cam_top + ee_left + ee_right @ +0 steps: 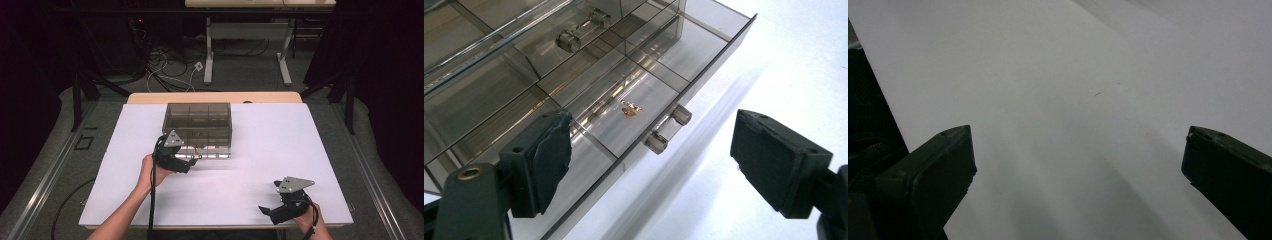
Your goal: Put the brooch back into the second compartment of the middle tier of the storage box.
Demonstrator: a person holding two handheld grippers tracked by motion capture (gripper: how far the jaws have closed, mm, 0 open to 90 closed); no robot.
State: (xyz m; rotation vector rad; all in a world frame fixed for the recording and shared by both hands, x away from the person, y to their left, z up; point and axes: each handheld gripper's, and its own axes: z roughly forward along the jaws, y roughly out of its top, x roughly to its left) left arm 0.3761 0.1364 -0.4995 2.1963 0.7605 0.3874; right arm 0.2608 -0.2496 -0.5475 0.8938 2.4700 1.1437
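The left gripper (651,150) has its jaws spread wide, hovering just in front of the pulled-out bottom drawer (624,100) of a smoky clear drawer box (199,129) near the table's (280,145) far edge. A small coppery object (630,109) lies in a middle compartment of that drawer. The right gripper (267,212), jaws likewise apart and empty, sits near the table's near right corner.

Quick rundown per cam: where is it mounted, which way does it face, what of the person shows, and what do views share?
High view: above the person's side, facing forward and down on the table; both forearms, left hand-held gripper, right hand-held gripper.
Left gripper view: rides the left hand-held gripper, facing an open drawer of the organizer; both jaws apart.
Right gripper view: rides the right hand-held gripper, facing bare table; jaws apart.
Shared: high and left gripper views both show the organizer.
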